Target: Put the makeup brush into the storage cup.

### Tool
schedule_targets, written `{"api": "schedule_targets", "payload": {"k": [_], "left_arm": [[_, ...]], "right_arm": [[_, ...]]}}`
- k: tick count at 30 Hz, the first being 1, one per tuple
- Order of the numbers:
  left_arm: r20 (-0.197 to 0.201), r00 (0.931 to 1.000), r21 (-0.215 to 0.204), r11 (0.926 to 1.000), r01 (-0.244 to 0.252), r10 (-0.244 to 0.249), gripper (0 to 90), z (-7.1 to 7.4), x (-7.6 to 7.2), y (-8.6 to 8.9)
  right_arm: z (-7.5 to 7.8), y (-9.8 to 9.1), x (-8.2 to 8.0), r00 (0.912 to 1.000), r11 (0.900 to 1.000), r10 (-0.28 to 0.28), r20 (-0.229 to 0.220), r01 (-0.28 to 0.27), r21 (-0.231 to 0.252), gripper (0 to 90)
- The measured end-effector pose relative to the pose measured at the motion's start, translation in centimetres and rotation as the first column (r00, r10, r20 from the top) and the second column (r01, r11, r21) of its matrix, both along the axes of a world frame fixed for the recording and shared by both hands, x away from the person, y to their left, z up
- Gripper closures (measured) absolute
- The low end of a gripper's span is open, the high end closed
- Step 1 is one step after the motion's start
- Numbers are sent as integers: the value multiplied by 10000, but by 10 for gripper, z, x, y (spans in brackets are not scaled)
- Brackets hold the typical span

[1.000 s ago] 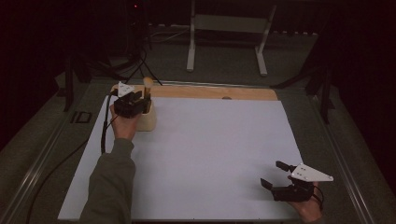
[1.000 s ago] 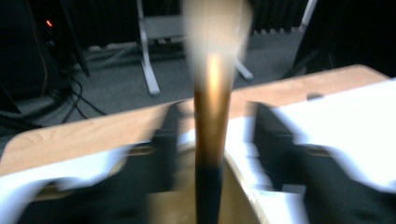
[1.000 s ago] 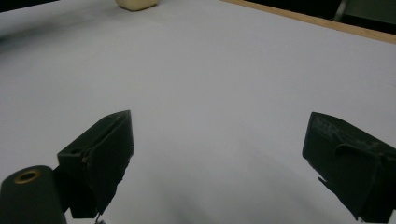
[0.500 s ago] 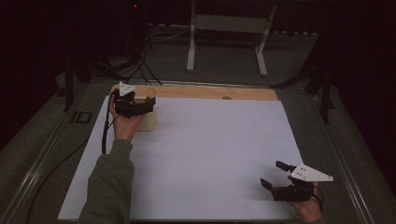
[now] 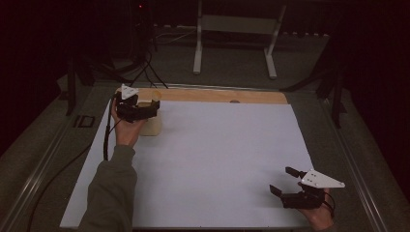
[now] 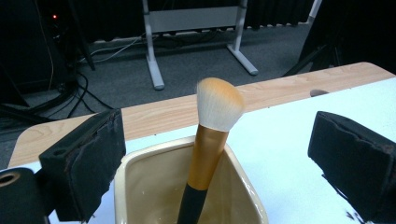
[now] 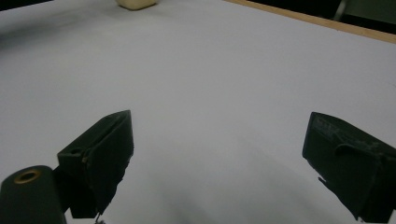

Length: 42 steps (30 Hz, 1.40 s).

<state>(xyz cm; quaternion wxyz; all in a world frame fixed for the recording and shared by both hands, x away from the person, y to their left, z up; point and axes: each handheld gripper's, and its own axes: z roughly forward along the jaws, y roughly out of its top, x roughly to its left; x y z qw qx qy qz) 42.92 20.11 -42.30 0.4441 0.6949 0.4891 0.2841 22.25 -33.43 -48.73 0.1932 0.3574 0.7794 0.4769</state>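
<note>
The makeup brush (image 6: 212, 140) stands nearly upright in the cream ceramic cup (image 6: 140, 172), long axis vertical, leaning slightly toward 1 o'clock. Its rounded bristle head, white tipped orange, points up above a golden ferrule and black handle. The square, glossy cup (image 5: 151, 126) sits at the table's 10 o'clock corner. The left gripper (image 6: 212, 154) has just been opening; its jaws flank the brush without touching. The right gripper (image 5: 285, 181), at 5 o'clock, stands open and empty.

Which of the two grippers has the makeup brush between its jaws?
The left gripper: the brush stands in the cream cup between its open jaws, untouched. The right gripper has bare white table between its jaws.
</note>
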Motion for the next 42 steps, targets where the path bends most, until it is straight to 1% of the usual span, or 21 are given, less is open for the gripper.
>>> {"api": "schedule_targets", "payload": {"k": [4, 10, 12, 16, 17, 19, 26, 27, 29, 30, 32, 37, 40, 42], "left_arm": [[-68, 9999, -18, 9999, 121, -121, 48, 4, -3, 0], [-146, 9998, 35, 9999, 130, -130, 30, 5, -5, 0], [-173, 9993, 90, 9994, 328, -326, 25, 7, -7, -1], [-158, 9991, 134, 9992, 383, -381, 24, 8, -9, -2], [-225, 9984, 117, 9986, 521, -519, 24, 9, -10, -3], [-249, 9978, 172, 9979, 625, -620, 19, 10, -12, -4], [-318, 9959, 290, 9959, 857, -848, 18, 12, -16, -7], [-327, 9961, 310, 9960, 834, -824, 18, 12, -17, -8], [-394, 9955, 298, 9958, 871, -859, 18, 12, -18, -8], [-566, 9942, 346, 9950, 938, -917, 18, 11, -19, -9], [-551, 9934, 401, 9939, 1030, -1008, 18, 11, -20, -10], [-570, 9909, 370, 9916, 1240, -1218, 18, 9, -24, -11], [-560, 9909, 377, 9915, 1243, -1221, 18, 9, -25, -12], [-532, 9896, 359, 9901, 1360, -1340, 18, 8, -28, -12]], "right_arm": [[0, 0, 0, 10000, 10000, -2, 6, 2, -2, 87], [0, 0, 0, 10000, 10000, -11, 12, 11, 19, 87], [0, 0, 0, 10000, 10000, -24, 6, 24, 20, 87], [0, 0, 0, 10000, 10000, -35, 10, 35, -2, 87], [0, 0, 0, 10000, 10000, -35, 10, 35, -2, 87], [0, 0, 0, 10000, 10000, -46, 16, 46, -12, 87], [0, 0, 0, 10000, 10000, -75, 21, 75, 8, 87], [0, 0, 0, 10000, 10000, -69, 24, 69, 5, 87], [0, 0, 0, 10000, 10000, -75, 23, 75, -2, 87], [0, 0, 0, 10000, 10000, -90, 35, 90, 7, 87], [0, 0, 0, 10000, 10000, -91, 30, 91, 9, 87], [0, 0, 0, 10000, 10000, -89, 27, 89, 3, 87], [0, 0, 0, 9999, 9999, -108, 20, 108, 4, 87], [0, -1, 0, 9999, 9999, -121, 37, 121, 21, 87]]}}
